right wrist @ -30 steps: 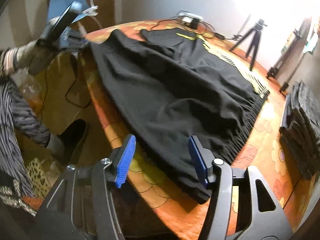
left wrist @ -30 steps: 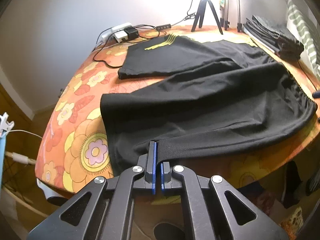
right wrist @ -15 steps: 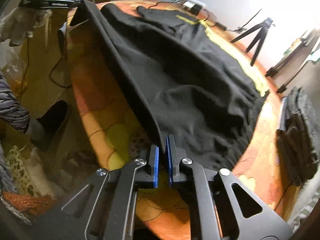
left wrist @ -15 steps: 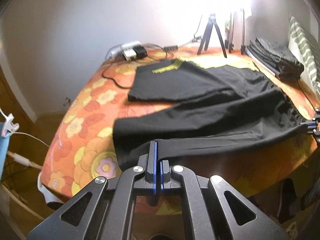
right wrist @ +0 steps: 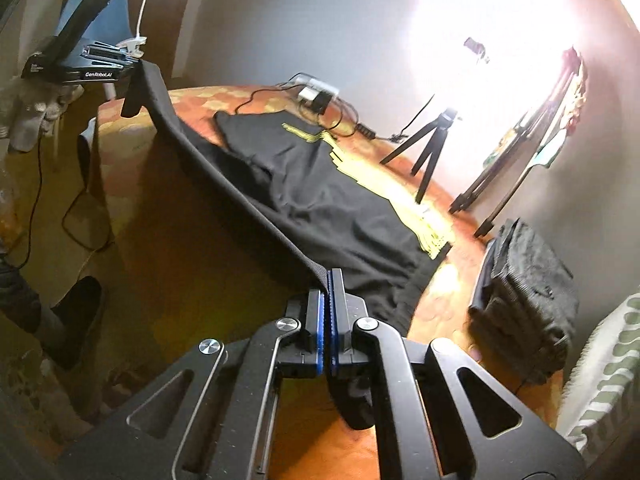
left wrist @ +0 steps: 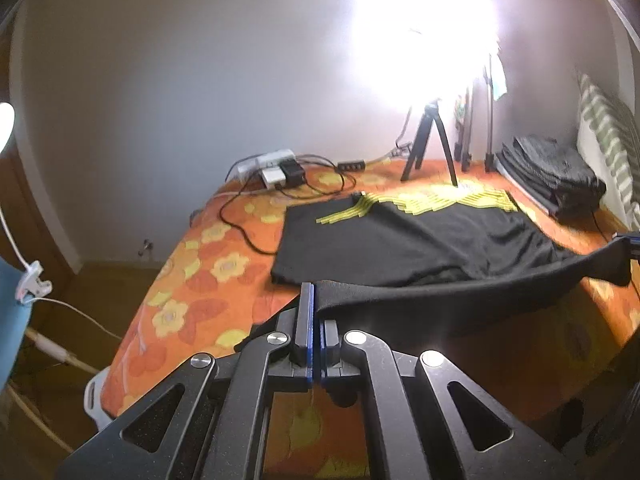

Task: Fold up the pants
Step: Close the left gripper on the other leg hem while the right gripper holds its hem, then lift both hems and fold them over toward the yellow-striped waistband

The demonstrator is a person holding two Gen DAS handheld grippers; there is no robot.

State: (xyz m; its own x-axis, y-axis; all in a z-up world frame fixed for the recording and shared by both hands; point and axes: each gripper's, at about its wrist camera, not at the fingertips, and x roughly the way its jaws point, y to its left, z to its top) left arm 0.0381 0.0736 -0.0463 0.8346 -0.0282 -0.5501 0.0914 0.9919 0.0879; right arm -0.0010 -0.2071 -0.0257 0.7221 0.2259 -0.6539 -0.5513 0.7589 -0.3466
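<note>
Left wrist view: left gripper [left wrist: 315, 320] is clamped on the near leg hem of the black pants [left wrist: 420, 236], edge lifted and taut toward the right gripper [left wrist: 632, 242] at frame right. Far leg lies flat on the floral table [left wrist: 208, 264].

Right wrist view: right gripper [right wrist: 328, 312] is pinched on the waistband end, with the near edge raised and the rest on the table. Stack of folded clothes [right wrist: 524, 276] sits near.

Risk: thin pinch slips under tension; uneven carry-over would leave the legs misaligned or drag the lower leg.
</note>
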